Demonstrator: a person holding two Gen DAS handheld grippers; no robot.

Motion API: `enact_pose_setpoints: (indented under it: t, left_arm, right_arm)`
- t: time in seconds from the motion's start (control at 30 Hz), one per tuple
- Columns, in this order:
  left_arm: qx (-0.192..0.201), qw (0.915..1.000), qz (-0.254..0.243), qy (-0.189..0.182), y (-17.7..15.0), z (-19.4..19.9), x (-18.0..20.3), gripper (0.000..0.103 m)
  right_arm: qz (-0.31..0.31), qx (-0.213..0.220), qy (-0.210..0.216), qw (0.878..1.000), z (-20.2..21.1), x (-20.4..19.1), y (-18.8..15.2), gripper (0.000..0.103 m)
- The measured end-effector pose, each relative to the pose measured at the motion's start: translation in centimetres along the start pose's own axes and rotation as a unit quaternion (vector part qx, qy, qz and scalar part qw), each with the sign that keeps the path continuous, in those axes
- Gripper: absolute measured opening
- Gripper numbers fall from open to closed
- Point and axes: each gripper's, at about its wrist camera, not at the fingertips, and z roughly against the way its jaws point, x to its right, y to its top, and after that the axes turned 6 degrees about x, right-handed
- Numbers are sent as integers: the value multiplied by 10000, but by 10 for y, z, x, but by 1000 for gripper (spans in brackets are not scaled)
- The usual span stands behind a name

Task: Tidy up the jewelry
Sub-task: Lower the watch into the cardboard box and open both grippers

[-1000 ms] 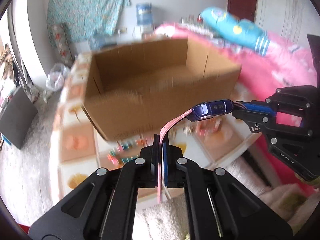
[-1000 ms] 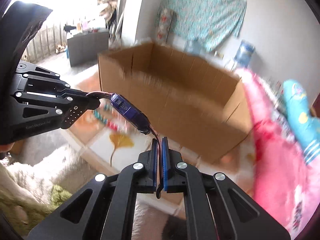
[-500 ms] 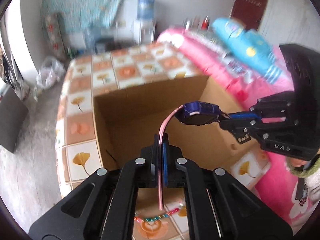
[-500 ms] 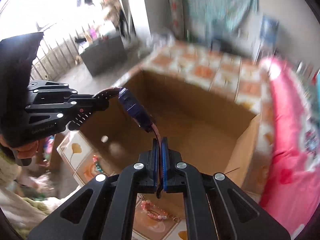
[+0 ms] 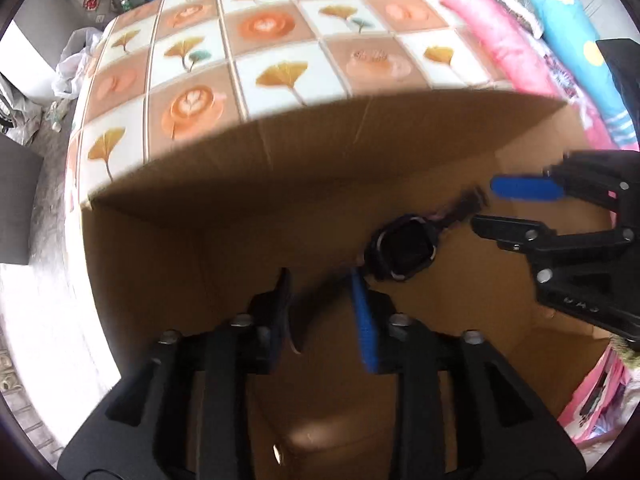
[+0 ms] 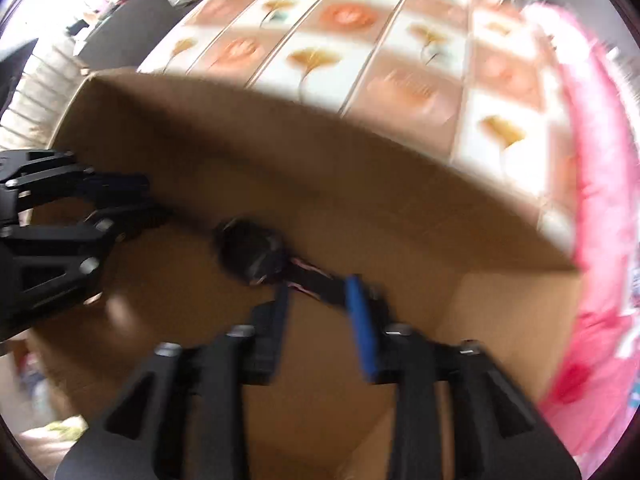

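Left gripper (image 5: 322, 284): we see its jaws partly apart; they have just been opening. One strap end of the watch lies loose in the gap, and we see no pad pressing on it. It points steeply down into the cardboard box.

Right gripper (image 6: 320, 290): we see its jaws partly apart too, and they have just been opening. The other strap end crosses the gap near the blue pad; through the blur we cannot tell whether it brushes that pad, but nothing pinches it.

Watch (image 5: 402, 252): a dark, squarish case with a dark screen and a strap showing pink at the edges. We place it inside the box, between the two grippers, close to the far wall. Motion blur keeps us from telling whether it rests on the floor of the box.

Cardboard box (image 5: 200, 216): open-topped and brown, it fills the lower half of both views. Both grippers reach in over its rim, and its far wall stands just behind the watch.

Table (image 5: 260, 40): we see a tiled cloth with ginkgo leaves and latte cups beyond the box.

Bedding (image 5: 492, 28): pink, along the right edge of the table, with a blue pillow (image 5: 576, 20) on it.

Plastic bag (image 5: 74, 66): crumpled on the floor, past the table's left corner.
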Motion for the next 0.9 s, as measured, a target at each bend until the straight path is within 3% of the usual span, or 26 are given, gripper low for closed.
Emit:
enact_pose_setpoints:
  t: [0.13, 0.23, 0.43, 0.53, 0.67, 0.8, 0.9]
  left_arm:
    - [641, 9974, -275, 182, -4, 22, 7, 59]
    - [1058, 9929, -374, 383, -9, 42, 9, 63]
    - [1895, 9807, -102, 464, -30, 102, -4, 78]
    - [2295, 9721, 373, 311, -59, 131, -22, 84]
    - [2599, 9597, 1038, 252, -116, 156, -50, 86]
    - [2658, 9460, 1732, 670, -195, 158, -81, 87]
    - [2487, 9410, 2152, 797, -240, 148, -99, 87]
  right_arm:
    - [-13, 317, -32, 9995, 17, -7, -9, 38]
    - [-59, 356, 98, 9993, 23, -12, -15, 38]
    - [-210, -138, 1021, 9945, 6, -26, -20, 38]
    - [-406, -651, 1417, 9869, -24, -41, -19, 34]
    - [-819, -930, 1630, 9788, -55, -48, -15, 34]
    - [-1344, -579, 1694, 9746, -57, -42, -12, 34]
    - [-1655, -327, 1797, 9692, -52, -37, -14, 34]
